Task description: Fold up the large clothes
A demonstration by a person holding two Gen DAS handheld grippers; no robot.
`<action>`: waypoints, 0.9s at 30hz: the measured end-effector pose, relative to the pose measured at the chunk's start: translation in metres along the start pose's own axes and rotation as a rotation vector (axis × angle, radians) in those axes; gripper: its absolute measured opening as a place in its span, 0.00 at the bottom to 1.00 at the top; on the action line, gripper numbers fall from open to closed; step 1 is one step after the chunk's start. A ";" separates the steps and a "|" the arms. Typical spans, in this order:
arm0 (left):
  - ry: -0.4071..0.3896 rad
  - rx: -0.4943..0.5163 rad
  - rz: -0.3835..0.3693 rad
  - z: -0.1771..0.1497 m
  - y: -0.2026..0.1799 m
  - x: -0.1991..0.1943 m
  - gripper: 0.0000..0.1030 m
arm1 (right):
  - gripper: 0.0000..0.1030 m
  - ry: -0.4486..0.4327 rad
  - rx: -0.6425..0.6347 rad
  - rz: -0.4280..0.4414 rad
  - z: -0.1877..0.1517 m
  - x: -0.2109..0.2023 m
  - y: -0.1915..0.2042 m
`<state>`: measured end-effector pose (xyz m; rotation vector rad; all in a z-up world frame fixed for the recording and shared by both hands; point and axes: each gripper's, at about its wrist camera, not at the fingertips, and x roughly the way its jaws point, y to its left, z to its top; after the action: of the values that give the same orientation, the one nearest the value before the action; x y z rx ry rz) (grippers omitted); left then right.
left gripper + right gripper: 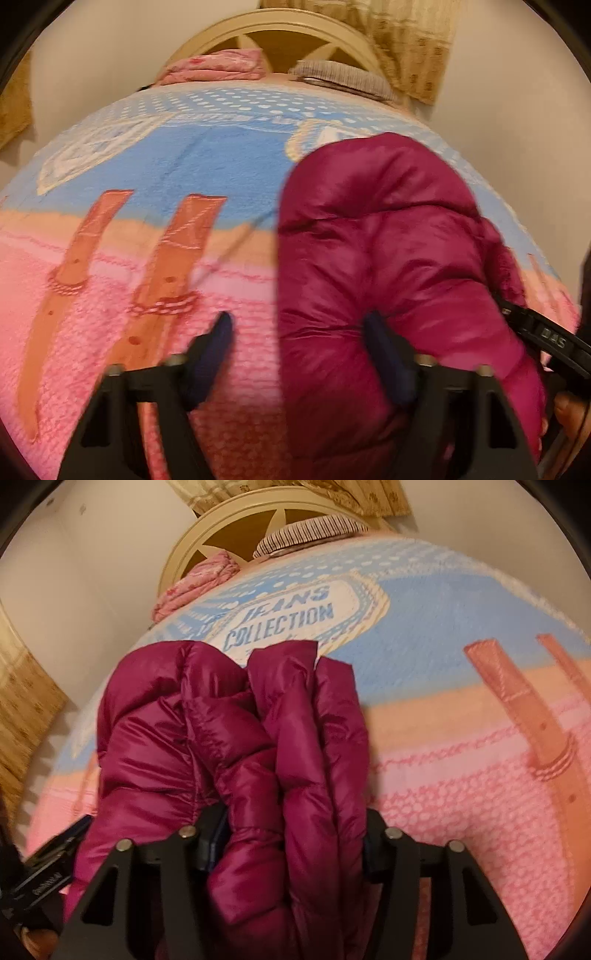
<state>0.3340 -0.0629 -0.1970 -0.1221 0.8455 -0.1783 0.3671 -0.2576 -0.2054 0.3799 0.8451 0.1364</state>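
Black finger mounts fill the bottom of both wrist views. Right gripper [291,834] pitched down at the bed, jaws part-closed around a thick bunch of folds of the magenta puffer jacket [229,738]; both pads press into the fabric, so it grips the jacket. Left gripper [299,332] also angled down, jaws at medium width: right fingertip [376,332] pushed into the jacket's edge, left one over bare blanket [147,177], frame blurred, so cannot tell if it really grips. Jacket lies bundled on the pink-and-blue blanket, near the bed's front edge. Each gripper's body shows at the edge of the other view. Headboard [221,528], pink bedding [218,66], striped pillow [306,531] at far end.
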 end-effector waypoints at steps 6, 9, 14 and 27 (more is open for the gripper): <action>-0.044 0.184 0.117 -0.003 -0.040 -0.015 0.13 | 0.28 -0.024 0.009 0.072 -0.004 -0.007 0.002; -0.070 0.193 0.159 -0.005 -0.045 -0.029 0.08 | 0.26 -0.048 -0.028 0.024 -0.008 -0.016 0.013; -0.094 0.190 0.207 -0.007 -0.036 -0.047 0.06 | 0.25 -0.064 -0.087 -0.014 -0.013 -0.026 0.034; -0.131 0.132 0.256 -0.007 0.014 -0.085 0.03 | 0.24 -0.055 -0.160 0.032 -0.016 -0.023 0.082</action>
<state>0.2751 -0.0316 -0.1421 0.0978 0.7096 0.0142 0.3423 -0.1833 -0.1674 0.2461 0.7684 0.2214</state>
